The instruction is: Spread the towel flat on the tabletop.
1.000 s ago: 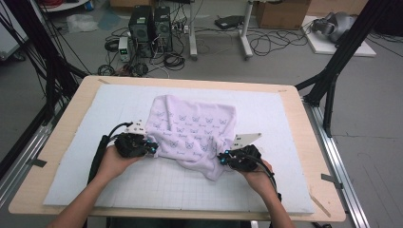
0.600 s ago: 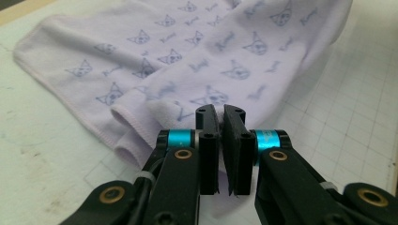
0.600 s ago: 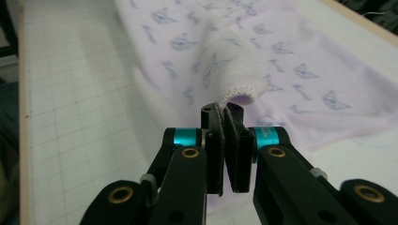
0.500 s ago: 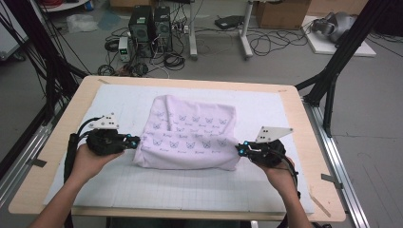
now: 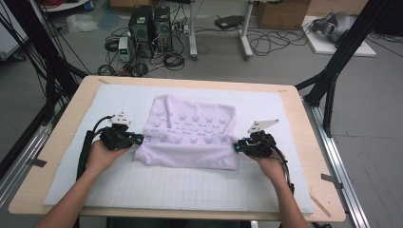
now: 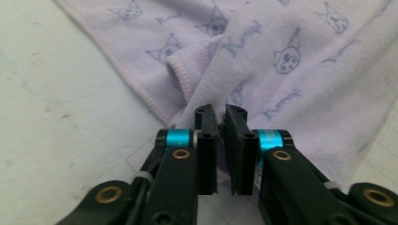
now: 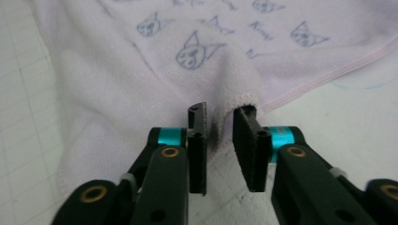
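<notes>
The towel [image 5: 190, 135] lies flat in the middle of the white mat [image 5: 266, 190] on the worktop [image 5: 57, 185], folded over once. The left gripper [image 5: 140, 139] is at its near left corner and the right gripper [image 5: 236, 147] at its near right corner.

Both pairs of jaws have just been opening. In the left gripper view the jaws stand a little apart, with the towel's corner in the gap, and it looks barely pinched. In the right gripper view the gap is wider and the fold sits loose between the jaws.

The step looks like letting go after a fold. To do it well, open both jaws a bit more first. Then slide both grippers straight back, low and slow, so that the corners stay put and the edges stay lined up.
</notes>
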`<act>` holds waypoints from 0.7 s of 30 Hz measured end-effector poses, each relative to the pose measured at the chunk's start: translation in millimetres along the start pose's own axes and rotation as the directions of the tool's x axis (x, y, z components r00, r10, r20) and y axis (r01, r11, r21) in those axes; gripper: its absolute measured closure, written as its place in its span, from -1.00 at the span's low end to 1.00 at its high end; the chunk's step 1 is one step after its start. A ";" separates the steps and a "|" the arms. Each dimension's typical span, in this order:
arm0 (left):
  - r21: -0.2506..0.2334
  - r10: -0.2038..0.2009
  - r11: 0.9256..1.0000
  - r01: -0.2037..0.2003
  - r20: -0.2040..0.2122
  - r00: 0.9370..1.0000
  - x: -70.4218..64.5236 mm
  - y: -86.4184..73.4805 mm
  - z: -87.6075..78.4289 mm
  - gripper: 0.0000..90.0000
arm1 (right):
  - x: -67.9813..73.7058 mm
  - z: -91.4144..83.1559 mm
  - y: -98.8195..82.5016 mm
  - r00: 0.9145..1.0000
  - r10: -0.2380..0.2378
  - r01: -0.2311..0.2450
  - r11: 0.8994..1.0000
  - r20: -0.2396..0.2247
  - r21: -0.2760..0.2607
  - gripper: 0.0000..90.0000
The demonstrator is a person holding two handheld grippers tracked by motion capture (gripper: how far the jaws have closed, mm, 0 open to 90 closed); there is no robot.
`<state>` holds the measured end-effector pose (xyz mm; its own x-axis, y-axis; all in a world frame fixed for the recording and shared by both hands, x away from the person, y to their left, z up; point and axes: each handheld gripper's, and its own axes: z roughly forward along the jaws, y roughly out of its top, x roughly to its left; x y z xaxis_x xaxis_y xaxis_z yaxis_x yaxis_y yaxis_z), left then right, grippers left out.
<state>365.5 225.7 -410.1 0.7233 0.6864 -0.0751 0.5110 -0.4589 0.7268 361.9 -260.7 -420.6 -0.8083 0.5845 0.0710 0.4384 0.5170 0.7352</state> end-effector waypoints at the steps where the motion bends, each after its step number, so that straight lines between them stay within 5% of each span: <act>1: -0.004 -0.006 1.000 0.006 -0.002 1.000 1.6 -0.5 -3.8 0.67 | 0.5 -3.7 0.1 1.000 0.004 -0.004 1.000 0.005 -0.017 0.64; 6: -0.063 -0.005 0.998 0.003 -0.030 1.000 0.9 -2.4 -26.2 0.37 | 6.5 -26.2 0.9 1.000 -0.004 0.005 0.997 0.010 -0.077 0.48; 13: -0.095 0.065 0.993 -0.067 -0.027 0.998 -13.7 3.2 -48.2 0.31 | 21.4 -44.6 0.5 0.999 -0.032 0.033 0.993 0.014 -0.110 0.42; 21: -0.117 0.105 0.988 -0.097 0.062 0.993 -28.7 2.0 -44.8 0.27 | 48.1 -29.3 3.7 0.993 -0.109 0.102 0.986 -0.043 -0.132 0.26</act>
<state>324.9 230.3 -375.9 0.8004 0.5980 -0.0408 0.3803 -0.4541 0.8057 313.1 -249.0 -394.7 -0.8675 0.4970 0.0197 0.2976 0.4868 0.8212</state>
